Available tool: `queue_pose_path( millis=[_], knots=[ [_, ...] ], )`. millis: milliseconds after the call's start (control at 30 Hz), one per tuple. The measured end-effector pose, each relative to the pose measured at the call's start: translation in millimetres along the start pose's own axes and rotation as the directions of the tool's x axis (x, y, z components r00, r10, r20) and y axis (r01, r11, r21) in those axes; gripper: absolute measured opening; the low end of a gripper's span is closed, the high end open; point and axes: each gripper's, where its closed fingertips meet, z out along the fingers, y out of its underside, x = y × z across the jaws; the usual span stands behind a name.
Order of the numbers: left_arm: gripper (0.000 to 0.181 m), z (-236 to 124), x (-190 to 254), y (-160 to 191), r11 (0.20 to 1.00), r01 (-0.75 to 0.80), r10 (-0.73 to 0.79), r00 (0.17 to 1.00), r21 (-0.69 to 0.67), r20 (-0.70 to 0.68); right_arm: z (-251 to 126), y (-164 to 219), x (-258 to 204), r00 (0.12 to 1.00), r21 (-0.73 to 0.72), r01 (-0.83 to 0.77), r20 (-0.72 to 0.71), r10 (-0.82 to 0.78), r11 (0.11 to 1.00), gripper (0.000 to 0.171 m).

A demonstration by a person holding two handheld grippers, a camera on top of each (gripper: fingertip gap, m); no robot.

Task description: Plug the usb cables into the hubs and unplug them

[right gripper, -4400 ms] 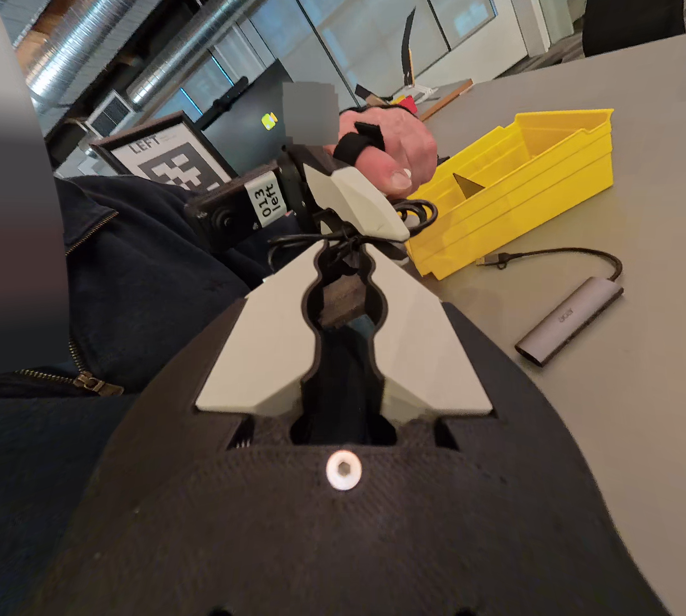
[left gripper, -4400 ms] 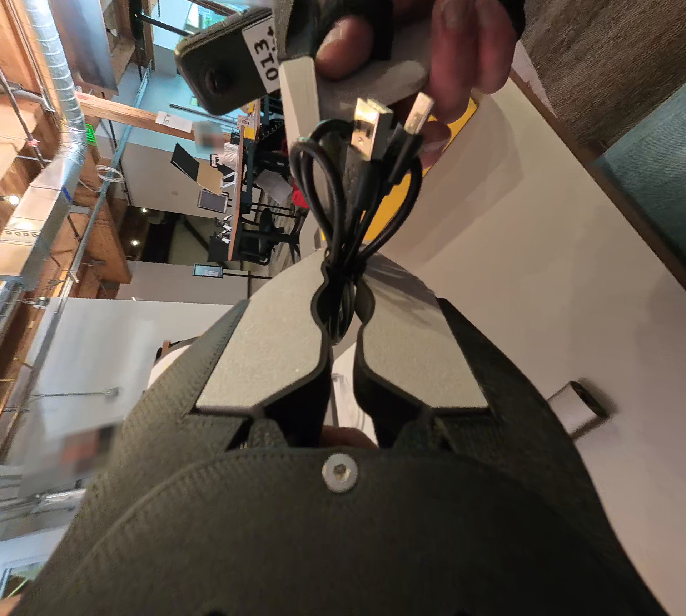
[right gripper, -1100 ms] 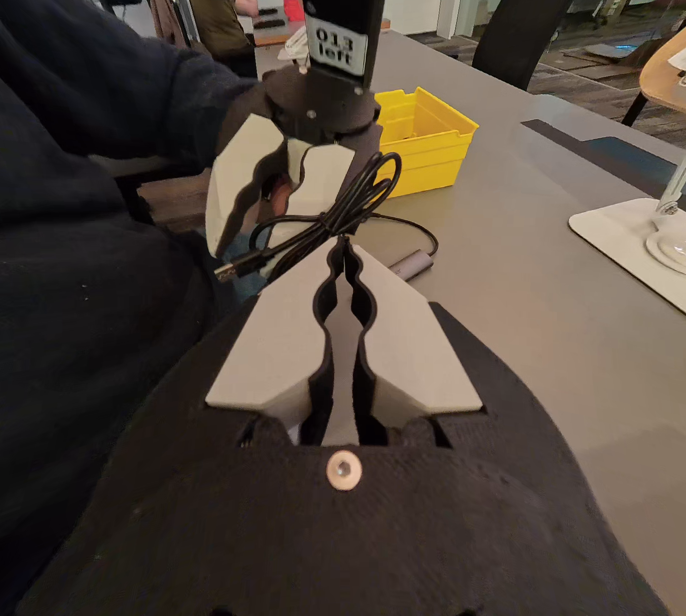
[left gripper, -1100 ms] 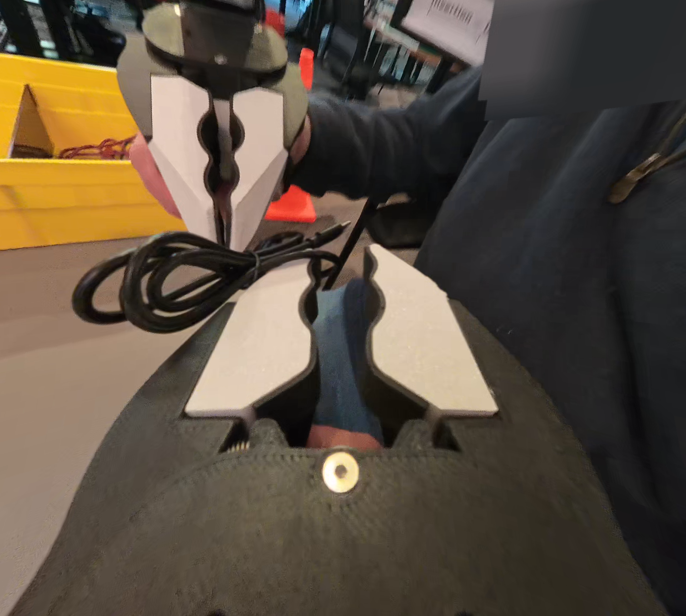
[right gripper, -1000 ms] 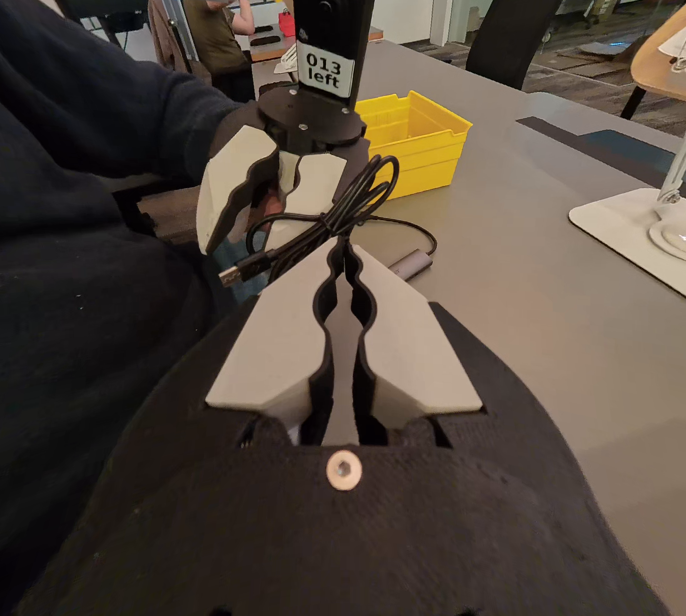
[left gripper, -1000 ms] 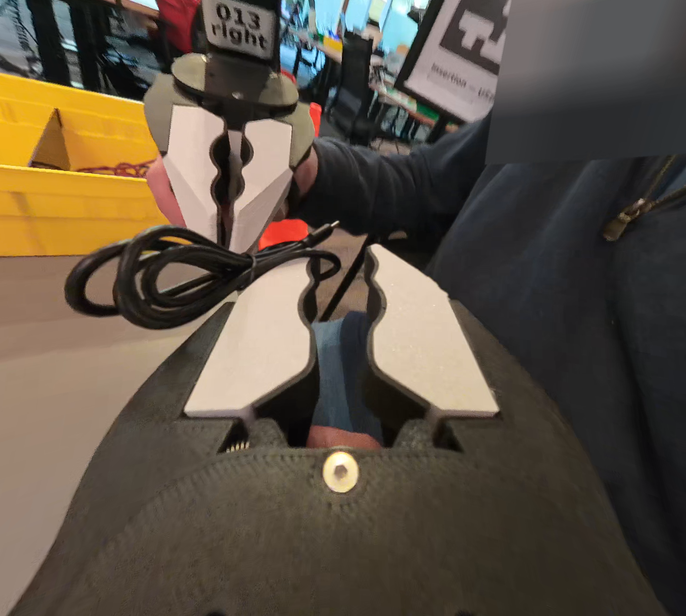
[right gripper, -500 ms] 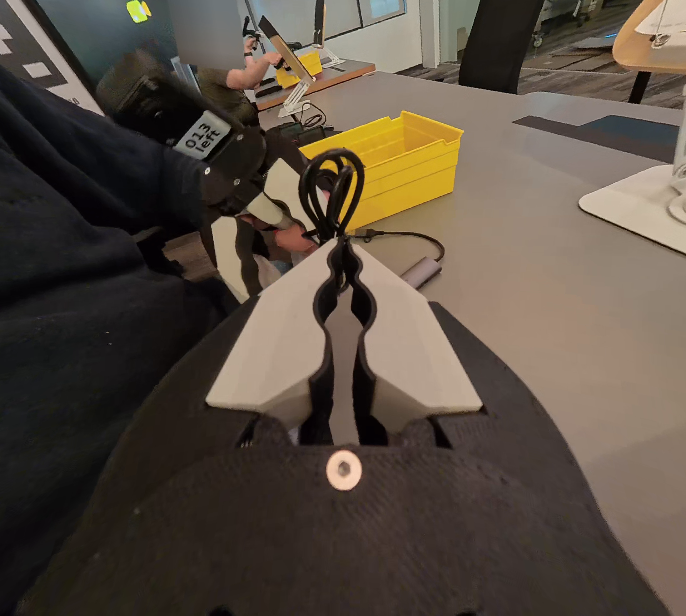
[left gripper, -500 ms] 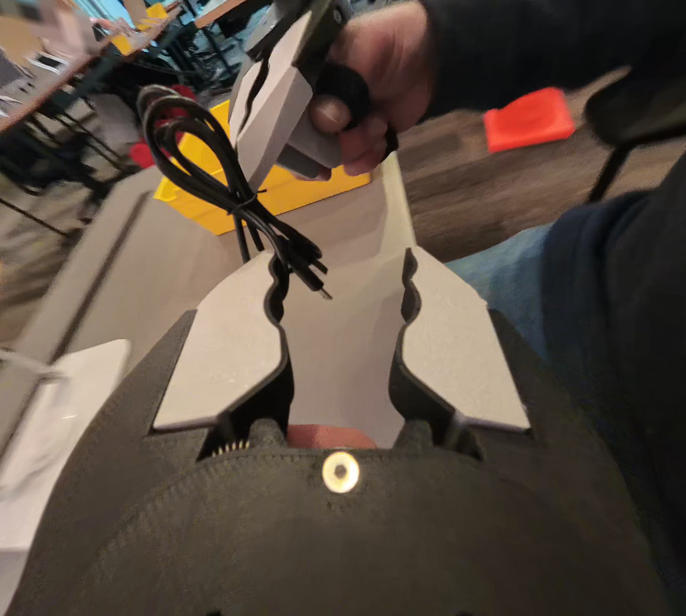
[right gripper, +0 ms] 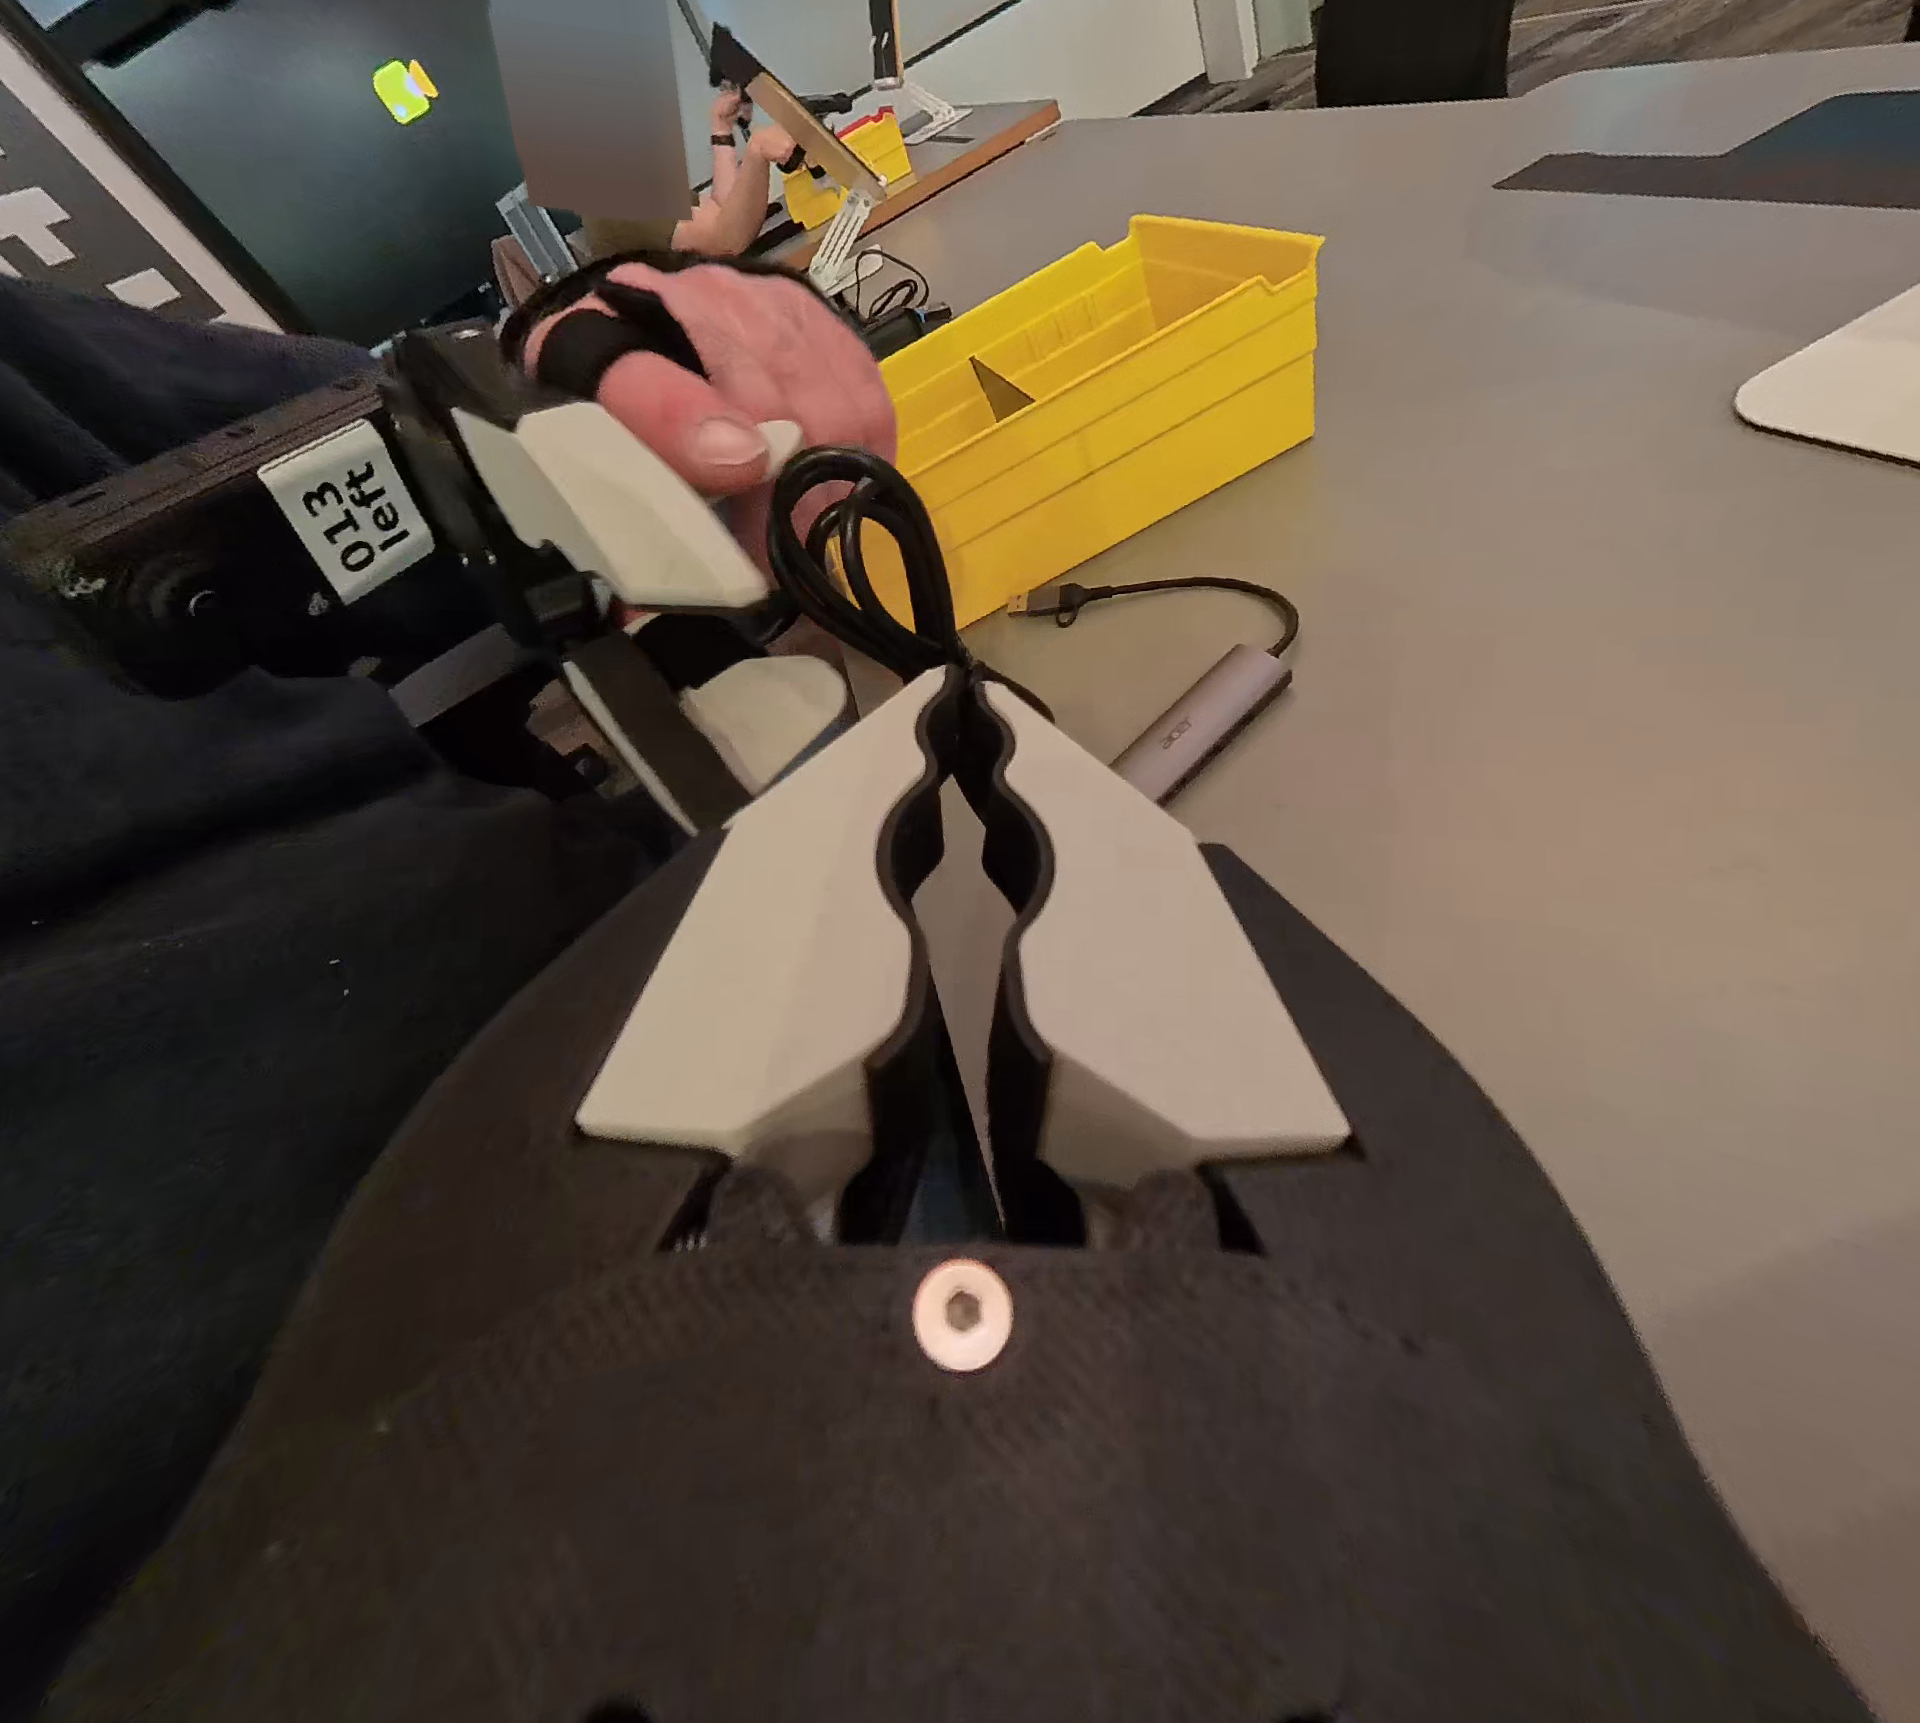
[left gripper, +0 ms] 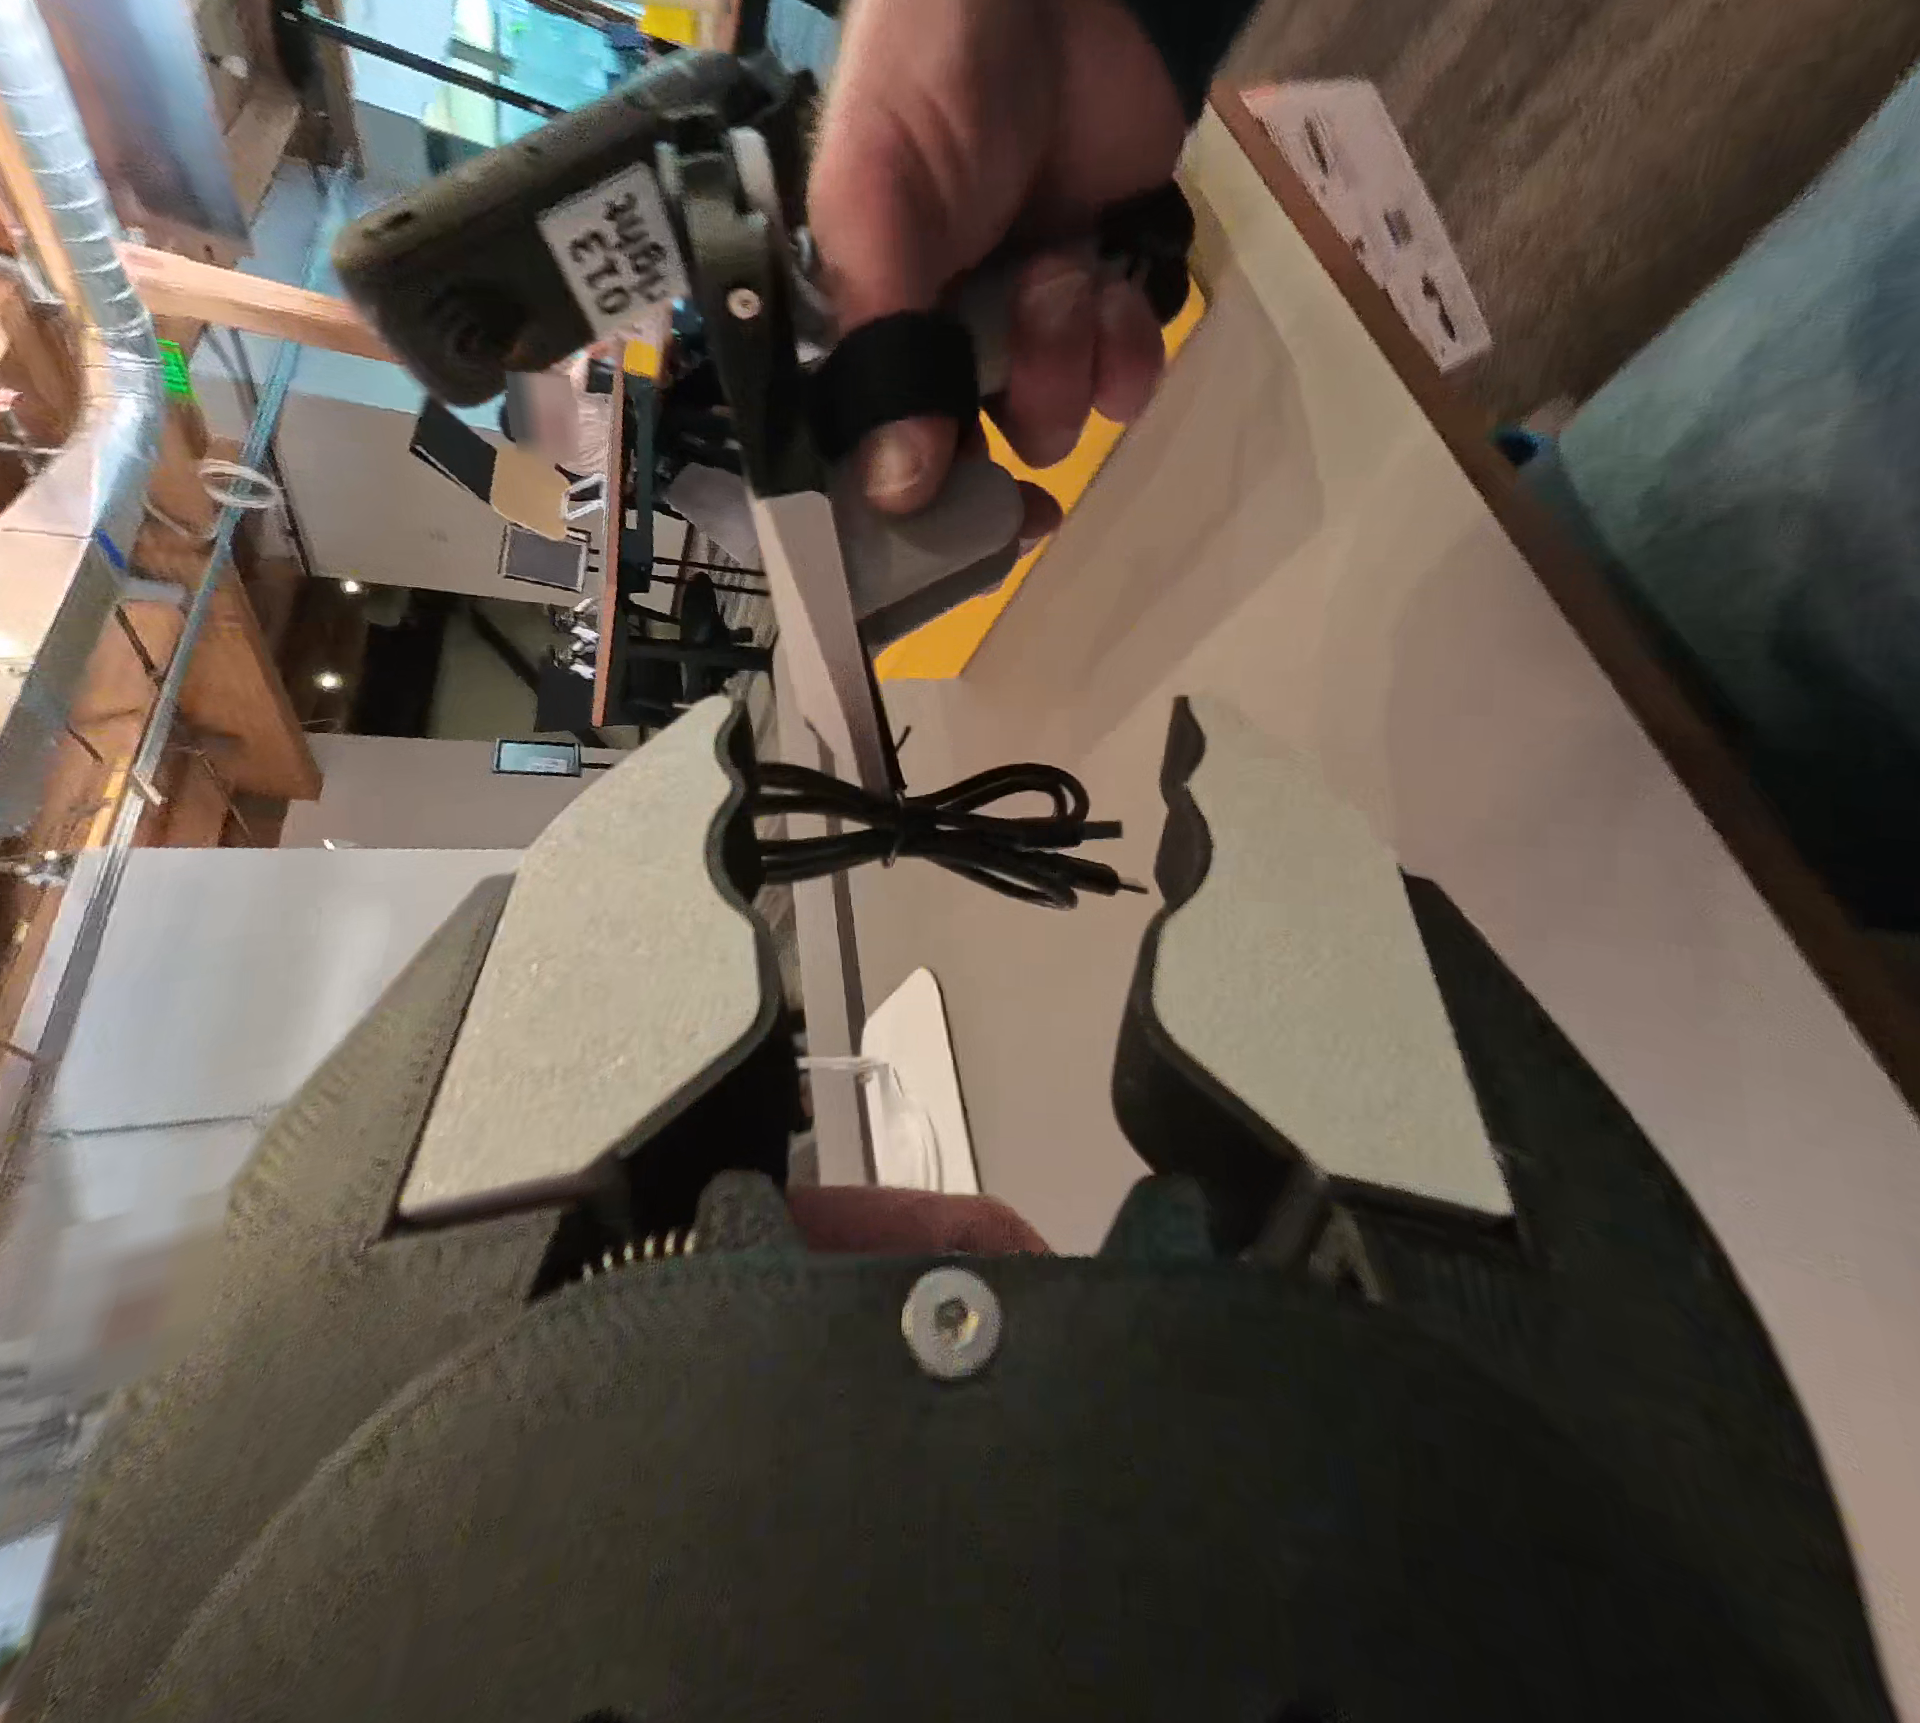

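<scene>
The right claw is clamped on a bundled black cable. The left claw is held wide open around it. A hub lies on the table.

Printed white sticker sat on the black camera in the right wrist view. Same kind of sticker was on the camera in the left wrist view. Hub carried a small brand mark. Poster had big block letters, cropped. Screen showed a yellow logo. Green sign was too blurred to read.
</scene>
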Motion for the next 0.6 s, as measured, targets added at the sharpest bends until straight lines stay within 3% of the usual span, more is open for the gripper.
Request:
queue_pose_path(
  millis=[67,267,600],
  knots=[
    [0.075,6.8,-0.7,8.7,0.999,-0.016,0.014,0.999,-0.035,-0.041,3.1,0.7,-3.7,1.0,-0.012,0.013,0.009,-0.013,1.0,0.0],
    [0.081,11.1,4.0,20.1,0.989,0.131,-0.143,0.963,-0.068,-0.227,0.7,-2.4,-10.7,0.999,0.003,0.019,0.042,-0.019,1.0,0.0],
    [0.093,26.7,3.2,47.0,0.983,0.128,-0.156,0.959,-0.128,-0.236,-3.3,-9.0,-22.4,0.992,0.055,-0.005,0.124,-0.002,0.998,0.0]
  ],
)
